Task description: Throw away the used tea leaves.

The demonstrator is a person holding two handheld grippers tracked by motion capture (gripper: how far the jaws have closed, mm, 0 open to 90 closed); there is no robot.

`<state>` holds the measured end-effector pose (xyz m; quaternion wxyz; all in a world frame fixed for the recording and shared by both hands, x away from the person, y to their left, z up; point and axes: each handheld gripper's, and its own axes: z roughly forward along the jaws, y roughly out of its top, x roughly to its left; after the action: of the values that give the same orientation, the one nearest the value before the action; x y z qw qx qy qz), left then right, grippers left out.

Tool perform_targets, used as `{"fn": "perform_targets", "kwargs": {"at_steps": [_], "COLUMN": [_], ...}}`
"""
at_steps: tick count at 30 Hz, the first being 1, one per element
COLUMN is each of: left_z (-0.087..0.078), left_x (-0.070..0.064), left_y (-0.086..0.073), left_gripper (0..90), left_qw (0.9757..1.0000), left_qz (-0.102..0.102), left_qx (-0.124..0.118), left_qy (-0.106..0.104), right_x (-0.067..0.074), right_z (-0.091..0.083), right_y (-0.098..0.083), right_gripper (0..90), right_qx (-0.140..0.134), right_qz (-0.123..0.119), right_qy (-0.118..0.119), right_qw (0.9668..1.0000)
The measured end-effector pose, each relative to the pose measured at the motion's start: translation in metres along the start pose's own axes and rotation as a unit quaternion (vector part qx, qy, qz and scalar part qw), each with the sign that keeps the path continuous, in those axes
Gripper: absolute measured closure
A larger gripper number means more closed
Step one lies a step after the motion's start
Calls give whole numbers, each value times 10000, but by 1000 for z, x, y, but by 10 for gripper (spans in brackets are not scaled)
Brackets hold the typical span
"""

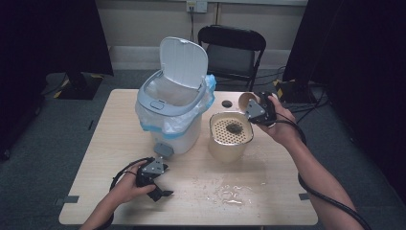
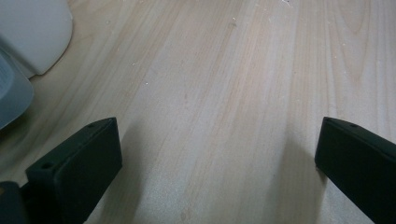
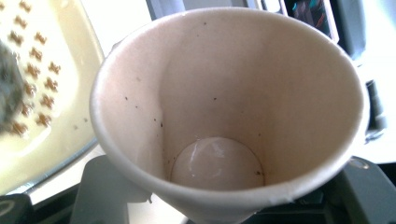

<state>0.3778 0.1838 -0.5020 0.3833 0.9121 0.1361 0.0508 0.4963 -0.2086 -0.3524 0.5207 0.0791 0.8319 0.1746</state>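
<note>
At the near left of the table (image 1: 119, 103), an idle gripper; at the far right, a gripped cup.

The left gripper (image 1: 162, 193) rests on the wood with its jaws spread wide, nothing between them. Farther right, beyond a spill of water (image 1: 231, 194), the right gripper (image 1: 251, 104) clamps a tilted paper cup (image 3: 224, 112) beside the beige strainer bin (image 1: 231, 132); its jaws stand partway closed. A lidded trash can (image 1: 172, 112) stands left.

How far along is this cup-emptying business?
Pouring looks done: the paper cup is empty bar specks, and dregs sit on the strainer tub. The right gripper holds the cup; the left gripper rests open. Probably left: dropping the cup into the open bin.
</note>
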Motion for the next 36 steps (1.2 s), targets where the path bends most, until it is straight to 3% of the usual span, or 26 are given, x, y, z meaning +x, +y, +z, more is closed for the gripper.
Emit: {"fn": "perform_targets", "kwargs": {"at_steps": [3,6,9,16,19,20,22,29,30,33,35,36], "left_z": [0,0,0,0,0,0,0,1,1,1,1,1], "left_x": [0,0,0,0,0,0,0,-1,-1,-1,0,0], "left_y": [0,0,0,0,0,0,0,-1,-1,-1,-1,-1], "left_gripper": [0,0,0,0,0,0,0,0,0,0,0,0], "left_qw": [10000,10000,10000,10000,10000,10000,10000,10000,10000,10000,10000,10000], "left_qz": [-1,-1,-1,-2,-3,-4,0,-1,-3,2,9,9], "left_qx": [-1,0,0,-1,-3,-3,-2,-34,-43,-51,-68,-68], "left_qy": [1,0,1,1,2,3,3,9,3,12,13,13], "right_x": [-6,-13,-17,-23,-25,-26,-27,-30,-31,-36,-40,-40], "right_z": [2,4,6,7,8,9,9,9,9,8,7,7], "right_y": [-4,-9,-13,-13,-12,-12,-11,-6,-5,-3,0,0], "right_gripper": [380,380,379,376,375,375,375,372,372,371,370,370], "right_qx": [-77,-113,-182,-248,-297,-331,-383,-482,-524,-664,-717,-717], "right_qz": [656,1447,1927,2292,2534,2665,2794,3023,3077,3342,3431,3431], "right_qy": [231,601,762,925,1094,1184,1249,1395,1413,1541,1578,1578], "right_qw": [9975,9876,9781,9686,9607,9560,9513,9417,9395,9274,9232,9232]}}
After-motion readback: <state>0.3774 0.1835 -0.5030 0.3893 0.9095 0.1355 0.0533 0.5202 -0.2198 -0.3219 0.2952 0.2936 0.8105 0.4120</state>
